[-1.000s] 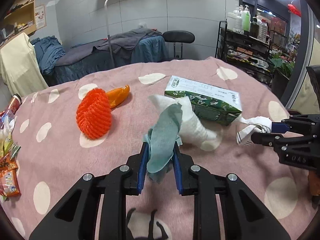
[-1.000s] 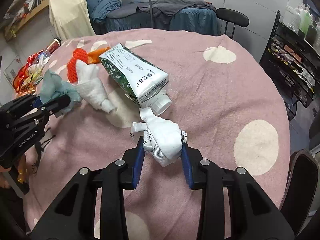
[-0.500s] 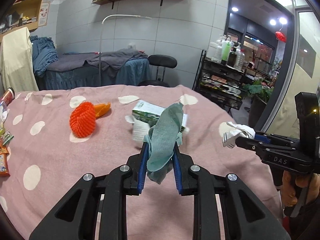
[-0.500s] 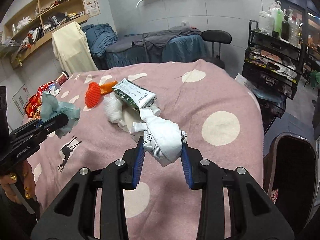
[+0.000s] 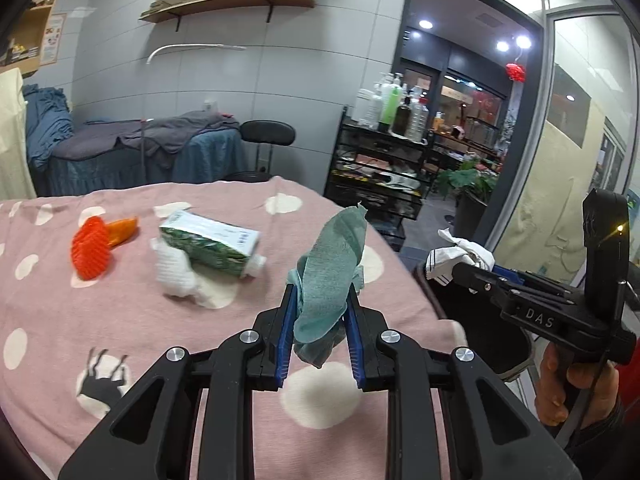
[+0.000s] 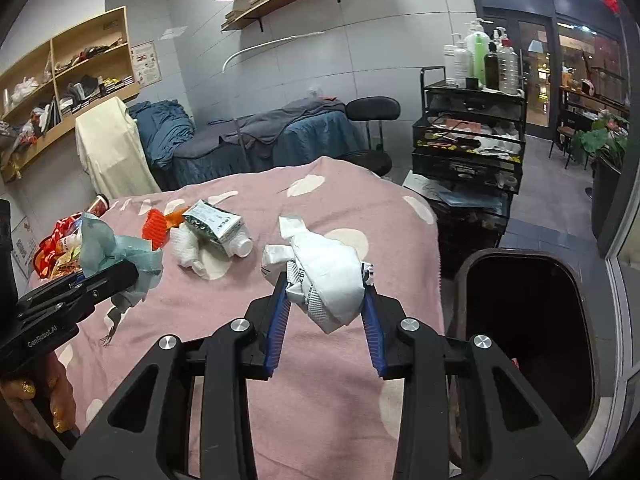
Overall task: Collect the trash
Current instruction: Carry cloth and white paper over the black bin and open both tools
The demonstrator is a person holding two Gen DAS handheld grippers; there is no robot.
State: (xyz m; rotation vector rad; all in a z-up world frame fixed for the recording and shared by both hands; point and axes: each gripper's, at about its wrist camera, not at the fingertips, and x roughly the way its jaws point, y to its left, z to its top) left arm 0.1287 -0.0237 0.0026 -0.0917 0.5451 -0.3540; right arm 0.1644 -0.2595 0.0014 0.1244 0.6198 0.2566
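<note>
Left wrist view: your left tongs (image 5: 321,312) are pinching a crumpled green tissue (image 5: 330,270), held up above the pink spotted bench (image 5: 132,332). Your right tongs (image 6: 325,308) clamp a white wrapper (image 6: 326,276) with grey print too small to read, also clear of the cloth. Just to their right, beside the bench edge, stands the dark bin (image 6: 532,336), its mouth open; neither piece is over it yet.

So two pieces are picked up but not dropped, by my reading. Left on the bench are a green carton (image 5: 210,242) lying on its side, a white wad (image 5: 176,270) touching it, an orange net sleeve (image 5: 91,254) and an orange scrap (image 5: 122,226) just behind it. Snack packets (image 6: 56,250) sit at the far left edge; whether they count as trash I cannot say.

Readable writing: "DAS" on the right tool's body, "GenRobot.AI" on the left one. The carton's lettering is too blurred to read.
</note>
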